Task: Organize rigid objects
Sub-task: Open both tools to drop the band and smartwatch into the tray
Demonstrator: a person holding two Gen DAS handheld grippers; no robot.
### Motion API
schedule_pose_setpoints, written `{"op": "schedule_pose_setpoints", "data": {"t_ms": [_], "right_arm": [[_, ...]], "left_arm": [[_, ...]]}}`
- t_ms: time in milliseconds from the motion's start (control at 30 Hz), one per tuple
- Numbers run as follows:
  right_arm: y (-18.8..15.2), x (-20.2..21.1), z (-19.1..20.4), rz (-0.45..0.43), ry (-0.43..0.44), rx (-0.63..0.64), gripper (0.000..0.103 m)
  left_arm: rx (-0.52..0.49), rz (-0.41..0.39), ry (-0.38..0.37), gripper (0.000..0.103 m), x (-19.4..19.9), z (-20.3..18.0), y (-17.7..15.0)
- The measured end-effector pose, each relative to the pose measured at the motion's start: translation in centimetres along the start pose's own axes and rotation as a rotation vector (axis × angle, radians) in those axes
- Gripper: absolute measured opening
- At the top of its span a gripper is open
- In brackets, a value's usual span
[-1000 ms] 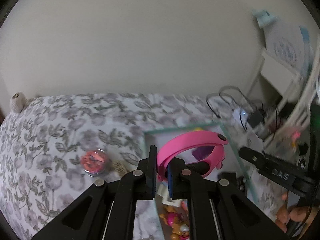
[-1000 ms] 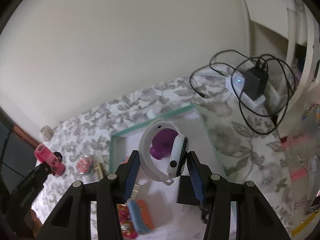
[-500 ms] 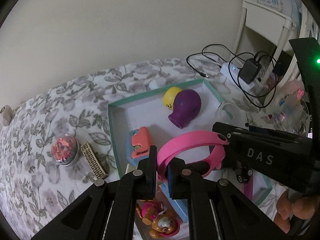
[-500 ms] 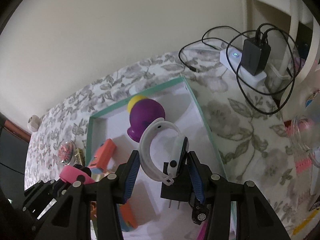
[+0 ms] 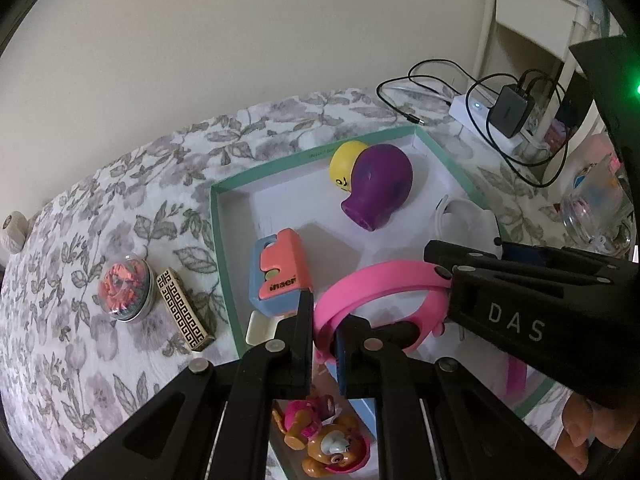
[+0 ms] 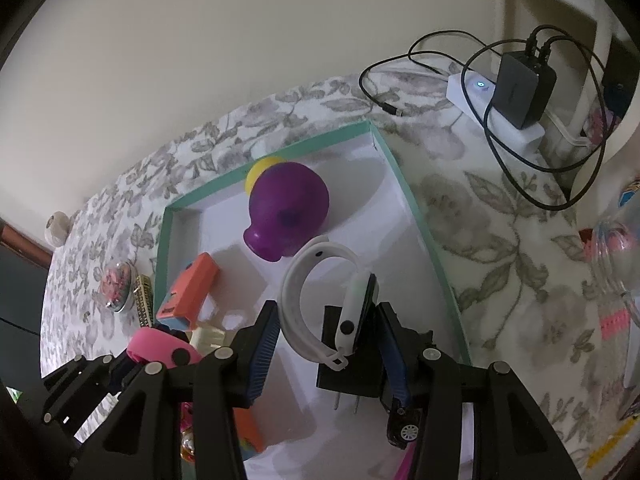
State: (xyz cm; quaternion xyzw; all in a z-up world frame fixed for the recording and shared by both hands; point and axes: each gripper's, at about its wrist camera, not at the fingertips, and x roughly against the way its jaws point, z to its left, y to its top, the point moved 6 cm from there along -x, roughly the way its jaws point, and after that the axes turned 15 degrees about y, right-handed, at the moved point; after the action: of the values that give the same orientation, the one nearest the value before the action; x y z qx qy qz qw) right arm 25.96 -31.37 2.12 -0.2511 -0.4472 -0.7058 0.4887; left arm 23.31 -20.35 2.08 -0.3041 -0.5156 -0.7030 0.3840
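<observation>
Left gripper — clamped on the strap of a pink silicone smartwatch, held over the near part of the tray.

Right gripper — blue-padded jaws closed around a white-strapped smartwatch with black face, carried over the tray's middle.

Shallow white tray with teal rim on floral cloth; holding a purple rubber bulb touching a yellow ball, a coral-and-blue block, a black plug adapter.

Outside, left of the tray: clear dome of red flakes just beside a gold-and-black patterned bar.
</observation>
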Motion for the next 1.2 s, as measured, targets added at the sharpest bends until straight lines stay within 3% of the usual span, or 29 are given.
{"op": "schedule_pose_setpoints", "data": {"t_ms": [433,800,1200], "right_arm": [[0.0,-0.2,0.4,0.018,-0.012,0.017,0.053],[0.2,0.1,0.5,0.018,-0.014,0.023,0.06],[1.9,3.3,2.8,-0.064,0.013,0.065,0.059]], "left_arm": [[0.003,0.021,-0.01,0.011,-0.1,0.1,-0.1],[0.022,0.02,-0.025,0.028,0.4,0.4,0.2],[0.125,0.002,-0.05,0.032,1.7,3.7,1.3]]}}
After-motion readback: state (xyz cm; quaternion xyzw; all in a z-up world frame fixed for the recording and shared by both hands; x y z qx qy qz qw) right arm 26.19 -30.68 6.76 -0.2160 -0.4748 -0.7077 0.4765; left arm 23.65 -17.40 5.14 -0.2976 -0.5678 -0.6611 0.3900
